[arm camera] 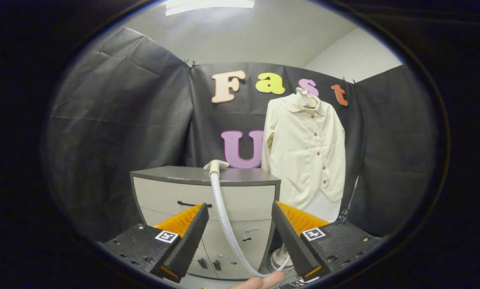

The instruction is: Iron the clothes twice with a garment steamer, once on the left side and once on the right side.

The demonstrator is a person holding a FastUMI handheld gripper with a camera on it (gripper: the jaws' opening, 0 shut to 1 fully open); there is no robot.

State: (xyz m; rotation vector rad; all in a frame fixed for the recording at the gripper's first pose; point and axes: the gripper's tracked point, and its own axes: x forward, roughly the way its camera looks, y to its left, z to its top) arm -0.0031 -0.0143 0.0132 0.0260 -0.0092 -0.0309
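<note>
Steamer head (216,165) lies on top of the cabinet (207,188), its flat nozzle pointing right toward the shirt (304,148). Its pale hose (223,212) drops down the cabinet front, curving right between the fingers. The cream shirt hangs upright on a hanger beyond, buttons down its front. Gripper (240,237) jaws stand wide, holding nothing. A fingertip (264,281) shows below.

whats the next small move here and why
Probably move the gripper forward and up toward the steamer head resting on top of the cabinet. The fingers are open and hold nothing, the head lies beyond them with its hose hanging down the cabinet front between them, and the shirt hangs on its hanger to the right, not yet steamed.
</note>
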